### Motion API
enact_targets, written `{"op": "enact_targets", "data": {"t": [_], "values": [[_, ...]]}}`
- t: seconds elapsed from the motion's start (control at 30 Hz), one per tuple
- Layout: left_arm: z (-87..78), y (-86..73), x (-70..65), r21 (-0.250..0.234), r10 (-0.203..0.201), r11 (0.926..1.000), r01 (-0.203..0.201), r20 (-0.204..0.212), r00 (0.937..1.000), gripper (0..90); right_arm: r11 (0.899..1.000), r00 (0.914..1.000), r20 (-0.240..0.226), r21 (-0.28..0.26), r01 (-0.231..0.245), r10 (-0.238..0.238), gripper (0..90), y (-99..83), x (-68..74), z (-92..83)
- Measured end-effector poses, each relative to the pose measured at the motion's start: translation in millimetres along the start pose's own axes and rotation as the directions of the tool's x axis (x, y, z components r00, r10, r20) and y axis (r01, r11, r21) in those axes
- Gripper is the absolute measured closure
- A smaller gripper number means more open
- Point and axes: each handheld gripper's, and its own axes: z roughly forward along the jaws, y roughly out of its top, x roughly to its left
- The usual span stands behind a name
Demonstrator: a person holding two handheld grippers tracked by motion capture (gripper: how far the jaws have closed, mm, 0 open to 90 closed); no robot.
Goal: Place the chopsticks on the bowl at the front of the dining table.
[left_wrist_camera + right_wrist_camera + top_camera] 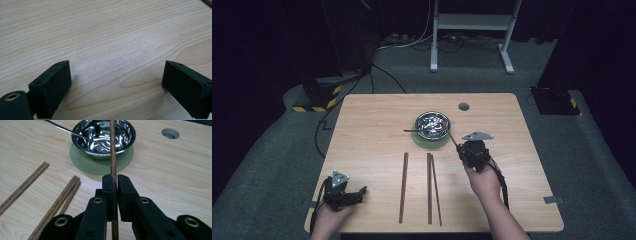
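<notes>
Because the right claw [115, 192] clamps one chopstick [112, 150] by a thin edge, it may pivot and knock the steel bowl [103, 137] at 12 o'clock off its green mat [100, 166]. Left claw [115, 85] rests released on the table [105, 37].

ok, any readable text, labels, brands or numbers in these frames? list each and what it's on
None: no readable text in any view.
Table, steel bowl, green mat, loose chopsticks, held chopstick: all unmarked.
Both grippers, left and right: plain black, no lettering.
Yellow-black hazard stripes on the floor base: a marking, no words.
</notes>
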Motion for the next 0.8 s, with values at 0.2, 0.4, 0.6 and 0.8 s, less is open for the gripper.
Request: {"op": "enact_targets", "data": {"t": [0.2, 0.4, 0.6, 0.8], "values": [[0.0, 0.0, 0.0, 0.0, 0.0, 1.0, 0.0, 0.0, 1.0, 8.7, 1.0, 1.0, -0.004, -0.007, 0.001, -0.001, 84.5, 16.2, 4.9, 16.1], [0.0, 0.0, 0.0, 0.0, 0.0, 1.0, 0.0, 0.0, 1.0, 8.7, 1.0, 0.9999, -0.012, -0.01, -0.008, 0.008, 84.5, 34.0, 10.3, 32.8], [0.0, 0.0, 0.0, 0.0, 0.0, 1.0, 0.0, 0.0, 1.0, 8.7, 1.0, 0.9997, -0.013, -0.008, -0.02, 0.02, 84.5, 50.6, 13.4, 50.4], [0.0, 0.0, 0.0, 0.0, 0.0, 1.0, 0.0, 0.0, 1.0, 8.7, 1.0, 0.9996, -0.009, -0.001, -0.028, 0.028, 84.5, 64.1, 19.0, 68.6]]}}
